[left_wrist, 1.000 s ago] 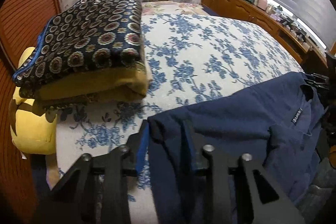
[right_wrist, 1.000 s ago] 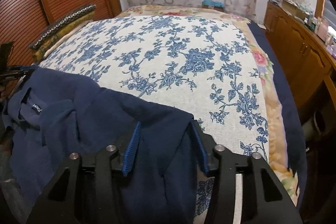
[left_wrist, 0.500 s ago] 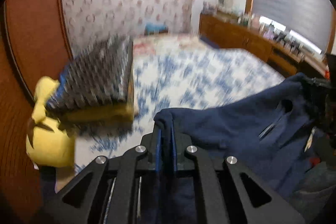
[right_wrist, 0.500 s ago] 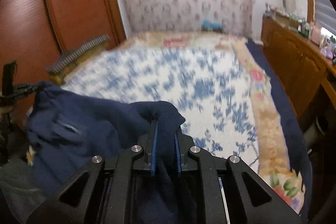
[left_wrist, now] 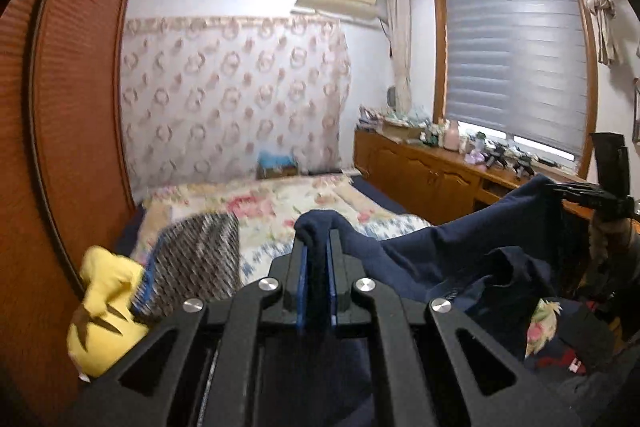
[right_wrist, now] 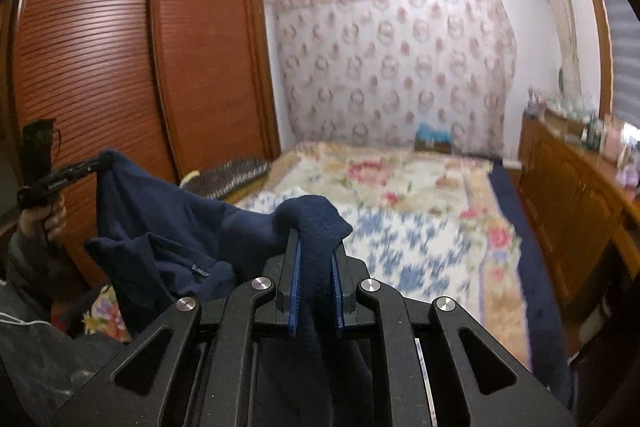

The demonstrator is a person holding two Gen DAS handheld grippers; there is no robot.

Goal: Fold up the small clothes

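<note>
— What is your left wrist camera showing?

— Your left gripper (left_wrist: pixel 317 251) is pinching a bunched fold of the dark navy fabric garment (left_wrist: pixel 448 251) tight between its blue pads, jaws nearly together. The garment is hanging in the air above the near end of the floral-quilted bed (left_wrist: pixel 304 203), stretching across to your right gripper (left_wrist: pixel 576 191), which is biting its other corner. Beside the bed's left edge a yellow plush toy (left_wrist: pixel 102 311) is sitting, with a dark patterned folded blanket (left_wrist: pixel 196 259) lying on the bed just next to it.

— And the right wrist camera?

— Your right gripper (right_wrist: pixel 316 255) is clamping a thick wad of the same navy garment (right_wrist: pixel 168 223), its jaws standing only as far apart as the cloth forces them. The garment is sagging between both grippers, above the bed's (right_wrist: pixel 400 195) near left corner. Your left gripper (right_wrist: pixel 102 161) is gripping the far corner, and your hand (right_wrist: pixel 50 219) is wrapping its handle in front of the reddish-brown slatted wardrobe (right_wrist: pixel 120 59) left of the bed.
</note>
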